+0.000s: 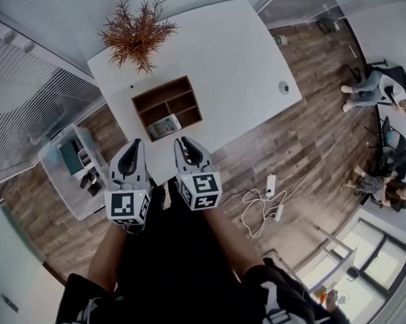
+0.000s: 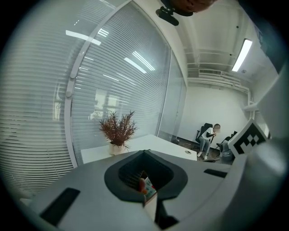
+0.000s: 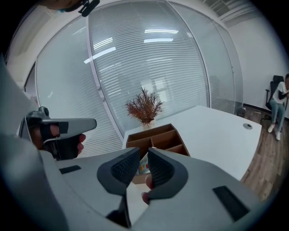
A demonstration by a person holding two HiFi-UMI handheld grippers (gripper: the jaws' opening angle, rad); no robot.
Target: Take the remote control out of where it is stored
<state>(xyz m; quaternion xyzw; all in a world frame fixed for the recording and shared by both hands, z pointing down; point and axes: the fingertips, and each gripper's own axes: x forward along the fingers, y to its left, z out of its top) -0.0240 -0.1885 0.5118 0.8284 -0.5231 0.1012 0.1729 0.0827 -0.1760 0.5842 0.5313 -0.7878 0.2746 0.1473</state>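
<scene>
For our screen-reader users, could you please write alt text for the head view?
The left tongs and right tongs point at a wooden organiser on a white table; a remote control lies in its near-left compartment, a dried plant behind.

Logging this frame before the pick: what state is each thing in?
remote control: lying in the organizer's compartment nearest the grippers, not gripped.
organizer: on the table, top open.
left gripper: jaws together, empty.
right gripper: jaws slightly apart, nothing between them.
</scene>
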